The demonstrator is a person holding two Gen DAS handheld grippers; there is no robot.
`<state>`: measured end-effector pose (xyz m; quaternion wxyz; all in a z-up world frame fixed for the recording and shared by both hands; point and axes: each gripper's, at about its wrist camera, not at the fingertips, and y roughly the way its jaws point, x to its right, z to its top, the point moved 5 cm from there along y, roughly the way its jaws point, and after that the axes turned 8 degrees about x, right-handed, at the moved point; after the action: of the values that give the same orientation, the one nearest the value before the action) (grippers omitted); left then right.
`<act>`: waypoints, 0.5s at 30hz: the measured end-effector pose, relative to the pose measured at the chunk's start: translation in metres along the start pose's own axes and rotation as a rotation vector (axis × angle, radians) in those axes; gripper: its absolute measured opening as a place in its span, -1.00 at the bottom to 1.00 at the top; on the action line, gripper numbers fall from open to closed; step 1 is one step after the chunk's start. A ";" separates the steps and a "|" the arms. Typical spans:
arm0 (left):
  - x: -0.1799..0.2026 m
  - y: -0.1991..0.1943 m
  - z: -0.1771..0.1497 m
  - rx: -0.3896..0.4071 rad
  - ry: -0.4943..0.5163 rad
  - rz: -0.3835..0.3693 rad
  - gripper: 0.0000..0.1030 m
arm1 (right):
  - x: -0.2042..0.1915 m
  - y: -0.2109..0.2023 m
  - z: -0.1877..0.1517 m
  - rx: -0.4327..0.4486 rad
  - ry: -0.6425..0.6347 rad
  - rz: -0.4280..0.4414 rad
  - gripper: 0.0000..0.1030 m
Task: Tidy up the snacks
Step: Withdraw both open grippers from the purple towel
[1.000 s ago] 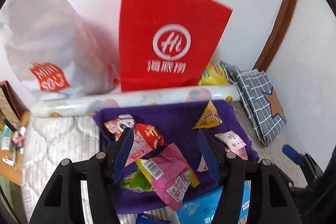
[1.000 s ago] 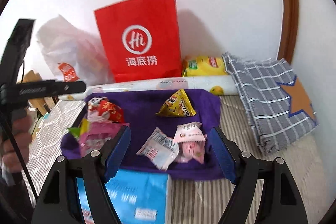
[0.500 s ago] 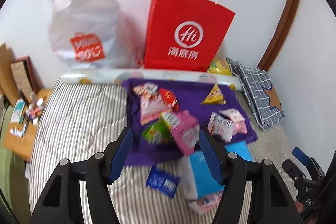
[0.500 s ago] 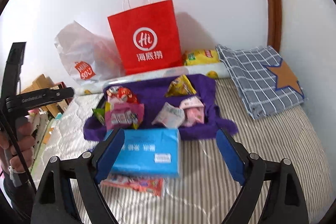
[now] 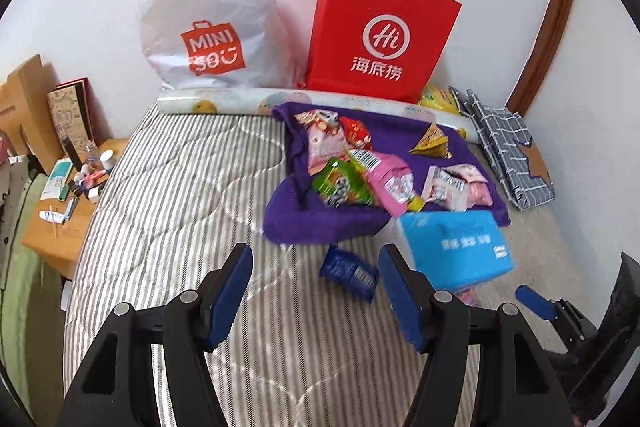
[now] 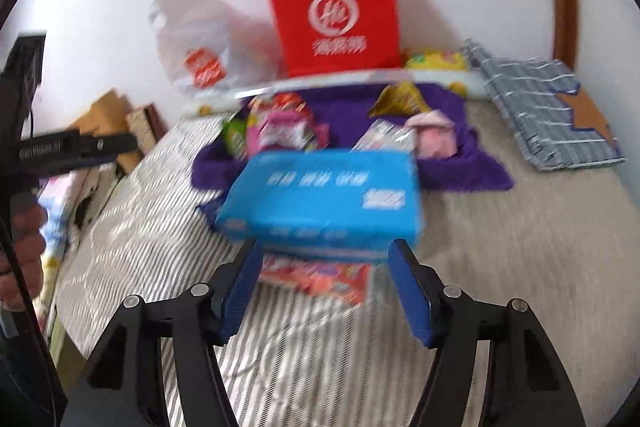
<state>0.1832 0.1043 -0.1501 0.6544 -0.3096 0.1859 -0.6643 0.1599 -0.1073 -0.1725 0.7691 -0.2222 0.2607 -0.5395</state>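
Note:
Several snack packets lie on a purple cloth (image 5: 320,223) on the striped bed: a green one (image 5: 340,183), pink ones (image 5: 390,181), a yellow pyramid (image 5: 432,143). A blue box (image 6: 324,199) sits at the cloth's near edge, on top of a red-orange packet (image 6: 320,279). A small dark-blue packet (image 5: 348,269) lies on the bed. My left gripper (image 5: 316,287) hangs open above the bed just short of that packet, holding nothing. My right gripper (image 6: 326,267) is blurred; its jaws are closing just before the blue box, with nothing pressed between them.
A red paper bag (image 5: 380,39) and a white plastic bag (image 5: 212,27) stand against the wall behind a patterned roll (image 5: 224,103). Folded plaid fabric (image 5: 508,155) lies at the right. A bedside table (image 5: 68,223) with toiletries is at the left.
Both grippers have drawn back from the purple cloth, so more of the striped bed shows. The right jaws widened and then narrowed. The blue box now fills the space ahead of the right gripper.

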 end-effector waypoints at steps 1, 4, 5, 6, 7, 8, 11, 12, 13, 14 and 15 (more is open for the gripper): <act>-0.003 0.001 -0.003 -0.006 -0.004 0.000 0.23 | -0.005 0.004 -0.005 -0.010 -0.025 -0.006 0.28; -0.008 0.005 -0.007 -0.017 -0.008 -0.007 0.23 | -0.018 0.015 -0.016 -0.033 -0.120 -0.041 0.28; -0.009 0.006 -0.007 -0.016 -0.006 -0.008 0.23 | -0.020 0.017 -0.018 -0.035 -0.140 -0.046 0.28; -0.011 0.008 -0.008 -0.015 -0.007 -0.009 0.23 | -0.025 0.020 -0.021 -0.040 -0.172 -0.048 0.28; -0.012 0.010 -0.009 -0.017 -0.010 -0.011 0.23 | -0.026 0.021 -0.021 -0.041 -0.186 -0.047 0.28; -0.014 0.012 -0.011 -0.022 -0.017 -0.016 0.23 | -0.028 0.024 -0.023 -0.041 -0.202 -0.048 0.28; -0.017 0.019 -0.014 -0.034 -0.026 -0.030 0.23 | -0.032 0.033 -0.025 -0.057 -0.230 -0.058 0.28; -0.018 0.021 -0.014 -0.037 -0.028 -0.031 0.23 | -0.032 0.039 -0.026 -0.065 -0.242 -0.064 0.28; -0.019 0.023 -0.015 -0.039 -0.029 -0.032 0.23 | -0.032 0.042 -0.027 -0.069 -0.251 -0.071 0.28; -0.020 0.025 -0.015 -0.042 -0.032 -0.035 0.23 | -0.031 0.046 -0.028 -0.076 -0.257 -0.079 0.28; -0.022 0.027 -0.016 -0.048 -0.037 -0.039 0.23 | -0.029 0.049 -0.029 -0.084 -0.263 -0.094 0.28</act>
<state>0.1918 0.1213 -0.1836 0.6372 -0.3407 0.1837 -0.6665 0.1684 -0.0656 -0.2205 0.7606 -0.3347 0.1695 -0.5298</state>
